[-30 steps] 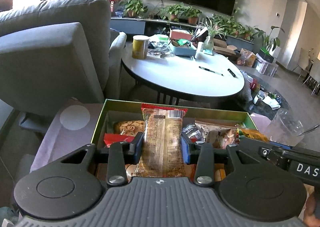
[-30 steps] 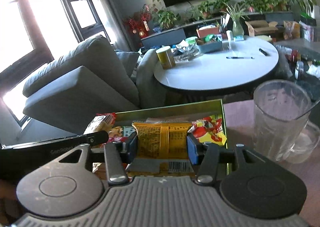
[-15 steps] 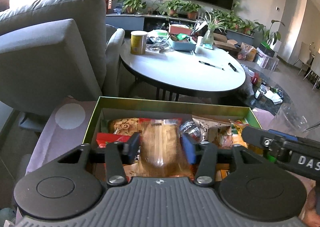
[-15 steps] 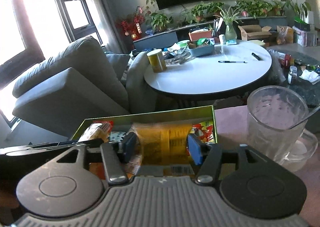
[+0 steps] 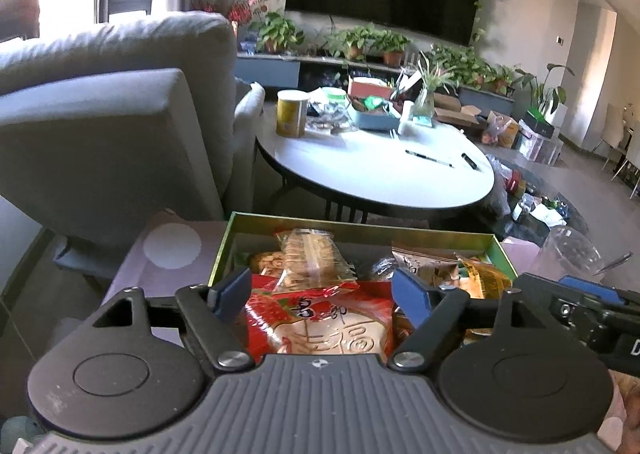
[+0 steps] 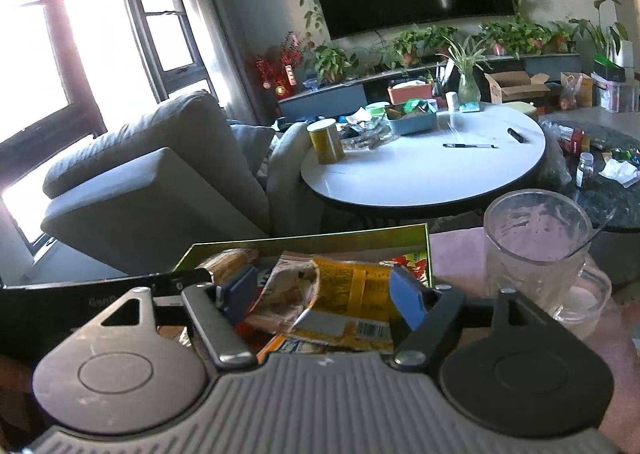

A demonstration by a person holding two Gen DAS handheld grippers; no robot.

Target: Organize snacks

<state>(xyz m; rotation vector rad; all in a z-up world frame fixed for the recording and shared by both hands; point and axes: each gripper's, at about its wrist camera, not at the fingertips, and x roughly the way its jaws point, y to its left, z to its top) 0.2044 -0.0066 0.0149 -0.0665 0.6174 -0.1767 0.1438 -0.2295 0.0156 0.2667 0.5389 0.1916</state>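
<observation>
A green box (image 5: 360, 226) full of snack packets stands on a pink tabletop. My left gripper (image 5: 320, 290) hovers over its near side, jaws opening, with nothing between the blue pads. A clear cracker packet (image 5: 308, 258) lies loose in the box ahead of it, on a red packet (image 5: 320, 322). In the right wrist view my right gripper (image 6: 320, 294) is shut on a yellow snack packet (image 6: 340, 294), which sits tilted between the pads over the box (image 6: 320, 242). The left gripper's black body (image 6: 100, 294) shows at the left.
A clear plastic pitcher (image 6: 536, 250) stands right of the box on the pink tabletop (image 5: 160, 274). Beyond are a round white table (image 5: 380, 170) with a yellow can and pens, and a grey sofa (image 5: 100, 134) at the left.
My left gripper's jaws spread apart and let go of the clear cracker packet, which dropped into the box. The left gripper pulled back and up. The yellow packet in the right gripper has tilted.
</observation>
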